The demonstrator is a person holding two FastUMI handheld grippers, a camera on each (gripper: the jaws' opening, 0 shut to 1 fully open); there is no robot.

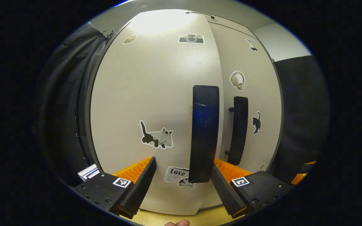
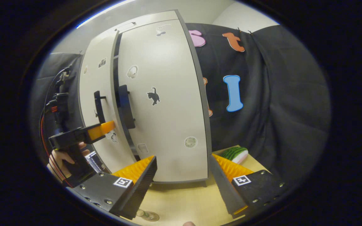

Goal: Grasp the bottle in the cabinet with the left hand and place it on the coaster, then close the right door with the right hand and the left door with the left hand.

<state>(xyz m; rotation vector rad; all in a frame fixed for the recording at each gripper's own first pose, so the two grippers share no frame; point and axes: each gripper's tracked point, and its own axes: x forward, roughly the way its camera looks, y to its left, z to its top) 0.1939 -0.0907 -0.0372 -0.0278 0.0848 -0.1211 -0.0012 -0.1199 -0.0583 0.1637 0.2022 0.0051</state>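
The right door point(image 2: 165, 103) looked shut and the left door point(image 1: 152, 103) nearly so, the left gripper point(image 1: 183, 185) pressed close by its handle point(image 1: 204, 135), jaws open. The right gripper point(image 2: 183, 185) hung back, jaws open and empty. The bottle point(image 2: 146, 215) seemed to stand on the counter point(image 2: 184, 201); I could not make out the coaster.

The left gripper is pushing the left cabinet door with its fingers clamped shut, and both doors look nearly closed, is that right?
Not quite: the left gripper is open, its fingers spread either side of the left door's handle, as the left gripper view shows. The rest holds: the left door and the right door both look nearly closed.
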